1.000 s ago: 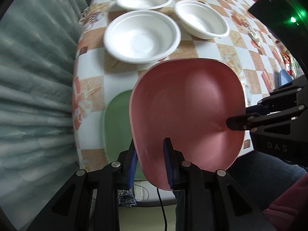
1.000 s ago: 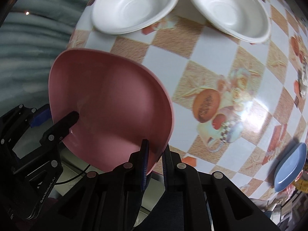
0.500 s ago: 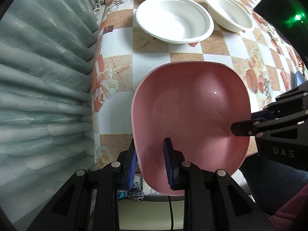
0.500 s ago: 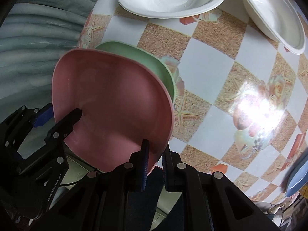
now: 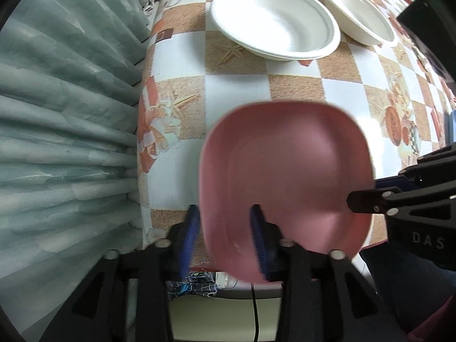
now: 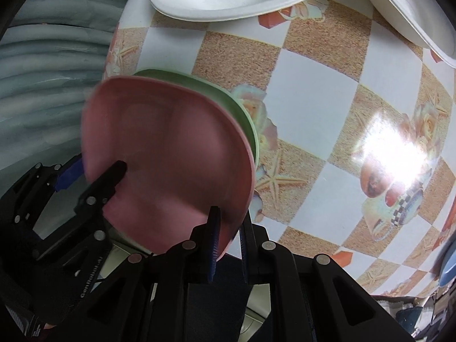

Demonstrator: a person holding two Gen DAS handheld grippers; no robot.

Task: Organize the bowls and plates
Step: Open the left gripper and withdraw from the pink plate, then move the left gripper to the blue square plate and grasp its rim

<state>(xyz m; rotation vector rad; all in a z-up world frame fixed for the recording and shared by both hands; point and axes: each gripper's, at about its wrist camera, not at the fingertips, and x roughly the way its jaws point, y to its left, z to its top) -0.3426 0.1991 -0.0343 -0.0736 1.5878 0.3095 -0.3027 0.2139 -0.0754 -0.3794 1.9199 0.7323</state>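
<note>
A pink square plate (image 5: 285,176) is held at the near table corner by both grippers. My left gripper (image 5: 225,228) has its blue pads on either side of the plate's near rim, with a small gap showing on the left. My right gripper (image 6: 228,236) is shut on the plate's right rim (image 6: 171,154). In the right wrist view a green plate (image 6: 242,108) lies on the table right under the pink one, only its far edge showing. Three white bowls stand further back, the nearest (image 5: 273,20) in the middle.
The checkered tablecloth (image 5: 236,91) ends at the near edge just under the plates. A grey-green curtain (image 5: 57,114) hangs along the left side. A blue plate (image 6: 449,259) shows at the far right edge of the right wrist view.
The pink plate has come down over the green plate, which is now almost covered. The left gripper's jaws have spread a little around the rim.
</note>
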